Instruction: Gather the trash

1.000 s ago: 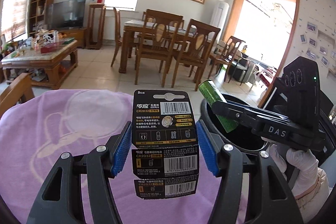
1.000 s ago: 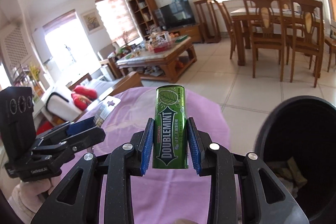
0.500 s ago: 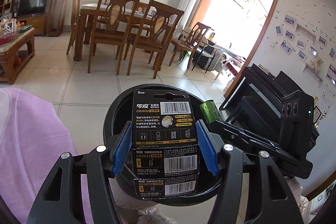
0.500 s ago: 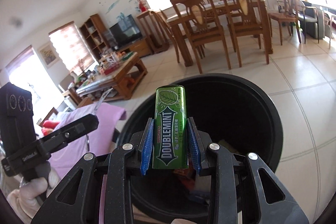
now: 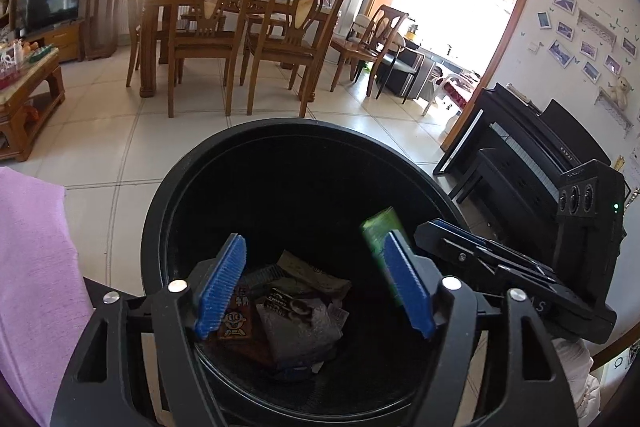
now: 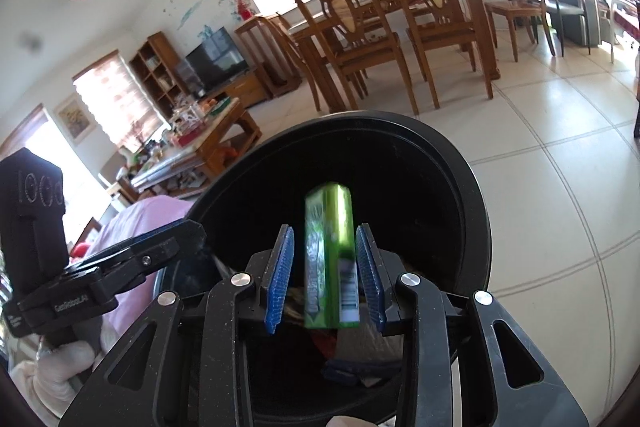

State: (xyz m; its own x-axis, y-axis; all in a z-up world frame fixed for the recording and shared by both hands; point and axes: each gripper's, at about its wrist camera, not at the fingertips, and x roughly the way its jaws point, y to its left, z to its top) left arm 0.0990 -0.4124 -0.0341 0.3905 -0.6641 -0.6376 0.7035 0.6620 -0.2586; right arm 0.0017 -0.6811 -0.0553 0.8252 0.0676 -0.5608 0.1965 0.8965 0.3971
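The left claw (image 5: 316,287) is spread wide with nothing between its blue pads (image 5: 220,283). It hangs right over the black bin (image 5: 192,179). The right claw (image 6: 326,277) is also spread, and the green gum pack (image 6: 330,255) sits loose between its pads, blurred, as if it is slipping down. The pack is above the bin's mouth, so it should fall inside onto the wrappers (image 5: 296,311) at the bottom.

To do this step well, both claws should be kept over the middle of the bin, not near the rim, until the pack drops in. The purple cloth (image 5: 32,267) on the worktop lies just beside the bin.
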